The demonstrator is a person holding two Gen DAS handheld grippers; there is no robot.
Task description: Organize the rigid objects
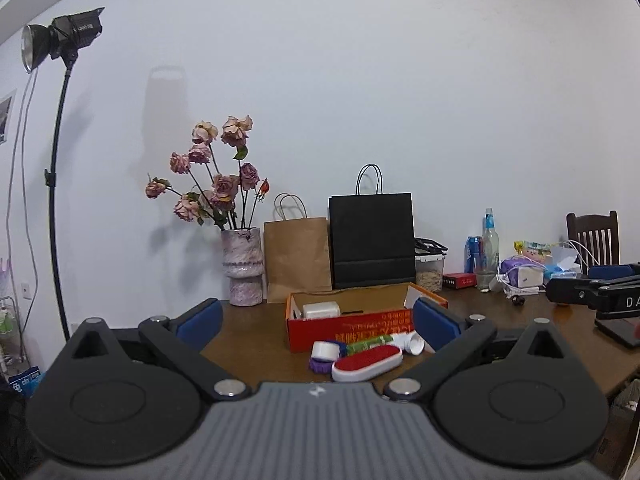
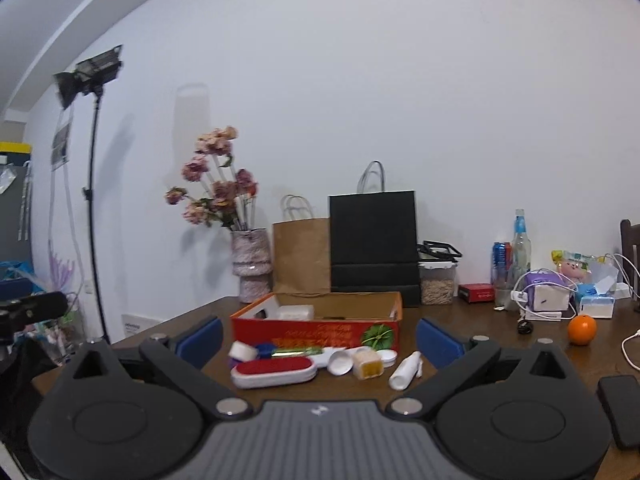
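Observation:
An open red and orange cardboard box (image 1: 360,326) (image 2: 304,330) sits on the brown wooden table (image 2: 480,324), with a white block (image 1: 320,310) inside. In front of it lie a red-and-white lint brush (image 1: 366,362) (image 2: 272,370), a white cap (image 1: 325,350), a purple ring (image 1: 320,366), a green tube (image 1: 366,346), a small yellow cube (image 2: 367,364) and a white bottle (image 2: 405,370). My left gripper (image 1: 318,322) stands open with nothing between its blue pads, short of the pile. My right gripper (image 2: 318,338) is open too and holds nothing.
Against the wall stand a vase of dried roses (image 1: 242,272), a brown paper bag (image 1: 298,258) and a black paper bag (image 1: 372,240). Bottles, a can (image 2: 500,258), boxes, cables and an orange (image 2: 582,330) crowd the right side. A light stand (image 1: 56,184) rises at left.

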